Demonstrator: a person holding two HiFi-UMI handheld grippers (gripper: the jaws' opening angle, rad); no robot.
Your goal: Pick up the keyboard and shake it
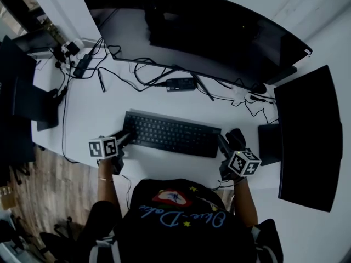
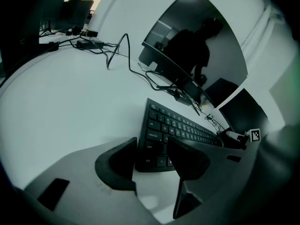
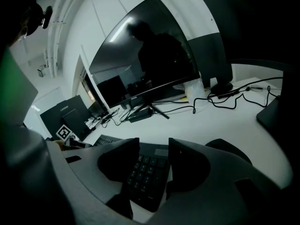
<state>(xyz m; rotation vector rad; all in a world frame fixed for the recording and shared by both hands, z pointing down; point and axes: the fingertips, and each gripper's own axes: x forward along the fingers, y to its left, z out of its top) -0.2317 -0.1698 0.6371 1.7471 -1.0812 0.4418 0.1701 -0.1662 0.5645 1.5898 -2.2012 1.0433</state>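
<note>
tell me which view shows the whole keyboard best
The head view: seen from above, the keyboard lies whole on the desk, both ends visible. The left gripper view shows it foreshortened, its left end at the open left gripper. The right gripper view shows only its number-pad end, at the open right gripper.

We see one slim black keyboard (image 1: pixel 171 134) with low dark keys, pale lettering and a number pad at its right end. It lies flat, keys up, on the white desk (image 1: pixel 109 114), just in front of the wide curved monitor (image 1: pixel 192 32). Its long side runs left to right and sits slightly askew, the right end nearer the desk's front edge.
</note>
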